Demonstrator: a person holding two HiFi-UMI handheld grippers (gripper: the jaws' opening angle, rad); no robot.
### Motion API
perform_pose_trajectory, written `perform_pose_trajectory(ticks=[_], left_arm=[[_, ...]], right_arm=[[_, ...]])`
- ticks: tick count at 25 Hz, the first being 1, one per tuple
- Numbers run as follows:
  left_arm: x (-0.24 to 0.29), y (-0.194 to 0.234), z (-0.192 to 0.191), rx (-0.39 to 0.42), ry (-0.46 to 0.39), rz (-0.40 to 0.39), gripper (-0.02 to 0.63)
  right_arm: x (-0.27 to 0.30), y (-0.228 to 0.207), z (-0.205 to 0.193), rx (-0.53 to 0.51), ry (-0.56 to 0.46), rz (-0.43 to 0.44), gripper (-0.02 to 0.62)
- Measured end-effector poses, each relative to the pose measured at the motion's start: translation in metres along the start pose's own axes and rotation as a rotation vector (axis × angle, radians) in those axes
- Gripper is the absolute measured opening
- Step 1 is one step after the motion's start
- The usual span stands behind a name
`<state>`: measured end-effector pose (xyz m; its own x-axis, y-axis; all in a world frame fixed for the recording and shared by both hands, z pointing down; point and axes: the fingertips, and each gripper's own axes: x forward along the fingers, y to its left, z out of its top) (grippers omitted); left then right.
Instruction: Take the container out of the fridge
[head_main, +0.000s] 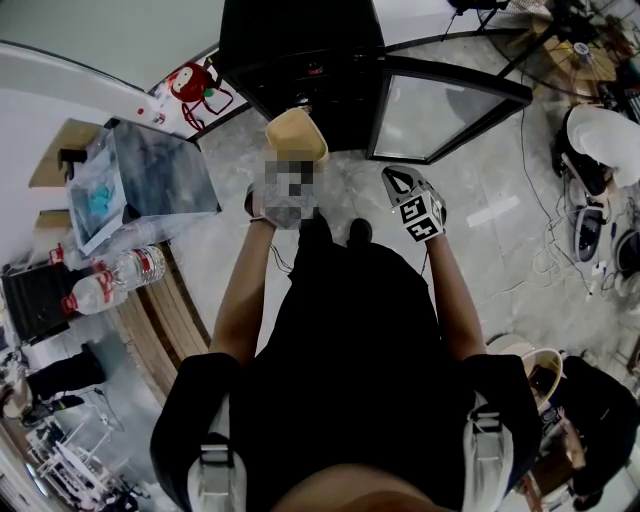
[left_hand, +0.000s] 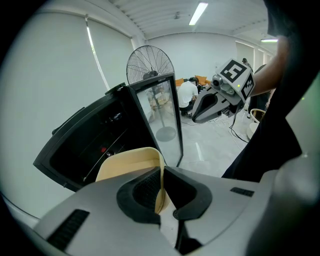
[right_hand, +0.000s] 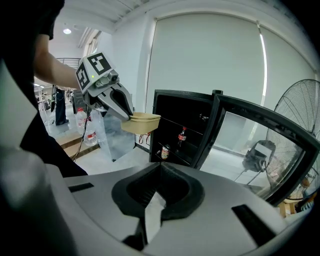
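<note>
The left gripper (left_hand: 161, 186) is clenched on the rim of the tan container (left_hand: 129, 162). The container hangs in the air outside the black fridge (head_main: 300, 55), at the fridge's 6 o'clock in the head view. The right gripper (right_hand: 159, 176), at the left one's 3 o'clock, has its jaws together on nothing, and the fridge door (head_main: 440, 115) stands open.

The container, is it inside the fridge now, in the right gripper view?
No, the left tool holds the container by its rim in the air, outside the open fridge.
</note>
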<state>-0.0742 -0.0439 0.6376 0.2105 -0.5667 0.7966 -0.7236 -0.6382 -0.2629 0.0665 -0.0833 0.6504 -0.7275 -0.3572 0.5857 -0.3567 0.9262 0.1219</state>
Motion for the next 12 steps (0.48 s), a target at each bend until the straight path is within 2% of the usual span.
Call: perform_pose_trajectory(ticks=[12], left_arm=[[-0.0027, 0.0013, -0.0033, -0.007, 0.000, 0.002, 0.037]], right_arm=[[0.0018, 0.0058, 0.0009, -0.001, 0.007, 0.009, -0.002]])
